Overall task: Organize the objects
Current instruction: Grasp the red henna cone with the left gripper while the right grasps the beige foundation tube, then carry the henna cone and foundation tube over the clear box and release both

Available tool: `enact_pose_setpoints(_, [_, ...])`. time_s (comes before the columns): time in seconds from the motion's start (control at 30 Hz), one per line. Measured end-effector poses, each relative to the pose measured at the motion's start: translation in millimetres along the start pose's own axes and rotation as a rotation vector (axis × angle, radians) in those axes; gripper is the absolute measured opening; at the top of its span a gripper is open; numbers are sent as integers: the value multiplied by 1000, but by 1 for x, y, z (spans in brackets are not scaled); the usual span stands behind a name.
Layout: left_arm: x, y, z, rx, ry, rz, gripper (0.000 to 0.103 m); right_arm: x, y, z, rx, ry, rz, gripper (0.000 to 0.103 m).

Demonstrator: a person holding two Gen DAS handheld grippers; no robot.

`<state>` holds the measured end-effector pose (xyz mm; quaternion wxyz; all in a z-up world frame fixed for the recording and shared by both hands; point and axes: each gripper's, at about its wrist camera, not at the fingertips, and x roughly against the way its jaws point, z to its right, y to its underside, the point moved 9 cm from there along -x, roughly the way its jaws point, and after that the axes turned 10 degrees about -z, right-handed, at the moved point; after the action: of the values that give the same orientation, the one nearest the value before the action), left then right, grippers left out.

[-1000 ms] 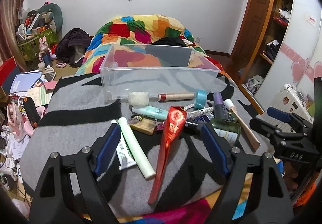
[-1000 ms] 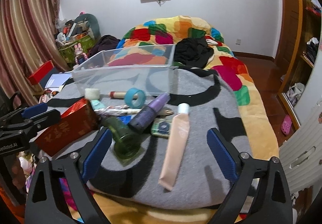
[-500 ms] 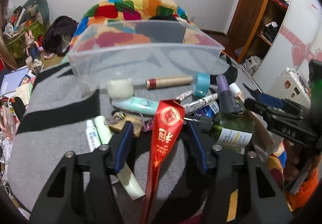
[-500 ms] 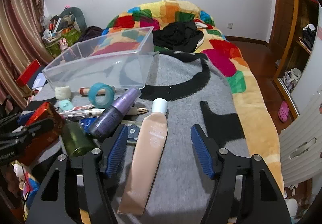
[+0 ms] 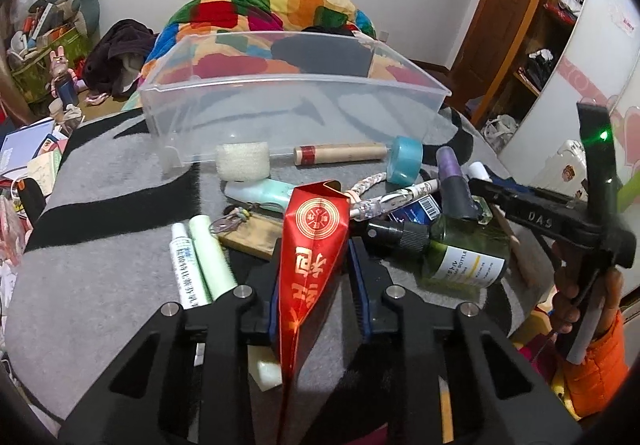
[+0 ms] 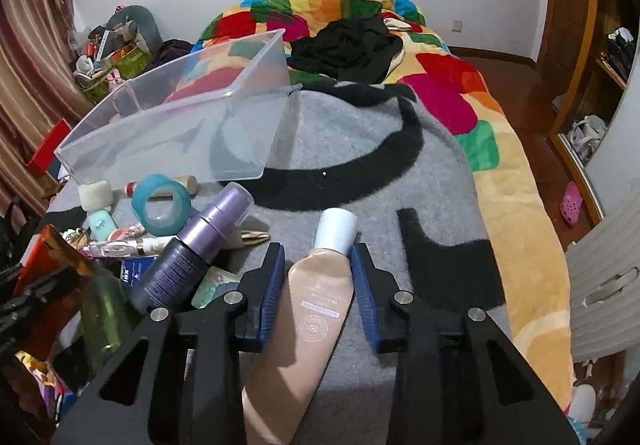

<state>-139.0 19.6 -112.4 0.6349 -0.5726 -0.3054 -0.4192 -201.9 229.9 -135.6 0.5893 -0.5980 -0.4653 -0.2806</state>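
- The whole pile sat on a grey and black blanket (image 5: 120, 181) over the bed, with a clear plastic bin (image 5: 292, 105) empty at the far side of the clutter.
- Far left of the heap: a white tube with blue print (image 5: 184, 265) and a pale green tube (image 5: 212, 253) lying side by side, touching.
- The left tool (image 5: 316, 273) was closing around a long red foil pouch (image 5: 312, 245). Both blue pads sat right up against its sides, looked like they were already touching it, pouch pointing away toward the bin.
- Just right of that, a green glass bottle (image 5: 468, 253) with a black pump lay on its side, and a purple spray bottle (image 6: 200, 245) leaned over the pile behind it.
- A teal tape roll (image 6: 162, 207) stood near the bin's front wall, next to a wooden stick with a red band (image 5: 340, 154).
- The right tool (image 6: 318, 277) was closing too, a beige tube with a white cap (image 6: 316, 309) between its pads. Left pad seemed to be on the tube's shoulder, right pad against the cap end. Tube lay flat on the blanket, cap toward the bin.
- In the left view a hand (image 5: 576, 297) in an orange sleeve gripped the right tool's handle.
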Motion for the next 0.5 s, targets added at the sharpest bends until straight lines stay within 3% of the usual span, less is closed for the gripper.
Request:
enact_pose_setpoints(0.23, [21, -7, -9, 23, -11, 51, 28, 15, -1, -1, -3, -8, 33, 29])
enact_pose_setpoints(0.5, [46, -28, -24, 52, -26, 127, 28, 69, -20, -17, 50, -33, 155, 29])
